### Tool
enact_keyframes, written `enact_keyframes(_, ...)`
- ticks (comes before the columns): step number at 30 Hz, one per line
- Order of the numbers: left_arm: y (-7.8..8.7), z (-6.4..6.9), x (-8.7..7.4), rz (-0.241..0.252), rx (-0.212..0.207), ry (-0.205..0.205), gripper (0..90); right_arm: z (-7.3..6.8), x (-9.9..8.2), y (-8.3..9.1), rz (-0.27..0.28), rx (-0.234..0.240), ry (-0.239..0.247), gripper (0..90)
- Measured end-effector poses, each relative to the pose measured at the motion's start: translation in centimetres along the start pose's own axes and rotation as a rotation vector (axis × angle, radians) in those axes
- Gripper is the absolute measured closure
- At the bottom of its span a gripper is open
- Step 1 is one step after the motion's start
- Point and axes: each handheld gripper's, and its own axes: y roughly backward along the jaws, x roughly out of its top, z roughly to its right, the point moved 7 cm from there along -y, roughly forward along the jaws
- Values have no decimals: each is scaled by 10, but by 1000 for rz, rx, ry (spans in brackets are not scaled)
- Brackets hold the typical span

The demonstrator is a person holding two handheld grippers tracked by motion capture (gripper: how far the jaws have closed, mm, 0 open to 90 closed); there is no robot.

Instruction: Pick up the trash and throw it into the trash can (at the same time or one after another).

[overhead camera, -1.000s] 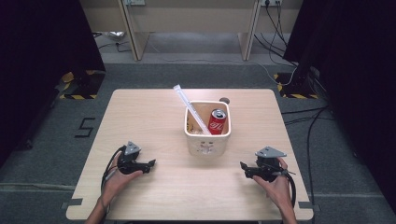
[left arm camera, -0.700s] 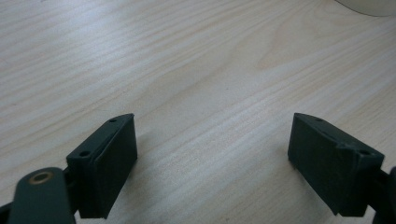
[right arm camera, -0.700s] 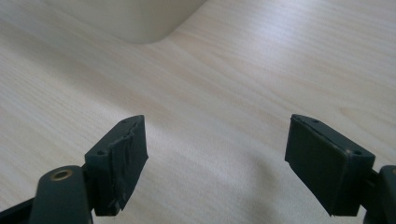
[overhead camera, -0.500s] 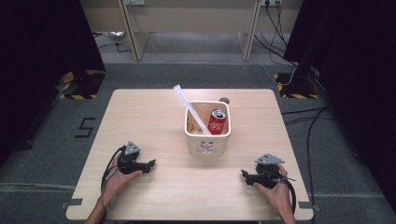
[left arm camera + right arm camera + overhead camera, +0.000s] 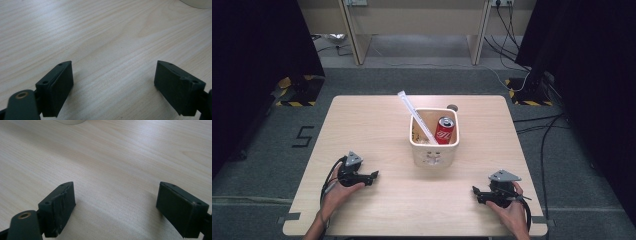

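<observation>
Both-handed setup: left gripper (image 5: 373,176) rests low on the table (image 5: 362,120), jaws spread wide with bare wood between them in the left gripper view (image 5: 113,82). Right gripper (image 5: 475,190) sits near the table's front right edge, jaws spread too, just been opening, nothing between them, bare wood in its own view (image 5: 116,205). Cream bin (image 5: 434,150) stands mid-table, well apart from both grippers and between them. Inside: red can (image 5: 445,131) leaning at the right, long clear tube (image 5: 417,117) tilted, sticking out over the back-left rim. Yellowish stuff under the tube, too small to tell. Small dark round thing (image 5: 452,107) behind the bin, partly hidden. Bin only a cut-off pale edge at the top of each gripper view (image 5: 197,3) (image 5: 71,121).
</observation>
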Motion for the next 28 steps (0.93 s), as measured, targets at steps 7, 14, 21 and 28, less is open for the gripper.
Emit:
enact_keyframes(7, 0, 0, 0, -1, -1, -1, 150, -3, -4, 4, -2, -2, -1, 146)
enact_keyframes(14, 0, 0, 0, -1, -1, -1, 150, -6, -8, 8, -3, -4, -6, 146)
enact_keyframes(21, 0, 0, 0, -1, -1, -2, 150, -6, -9, 9, -3, -3, -6, 146)
enact_keyframes(28, 0, 0, 0, -1, -1, -1, 150, -6, -9, 9, -2, -2, -4, 145)
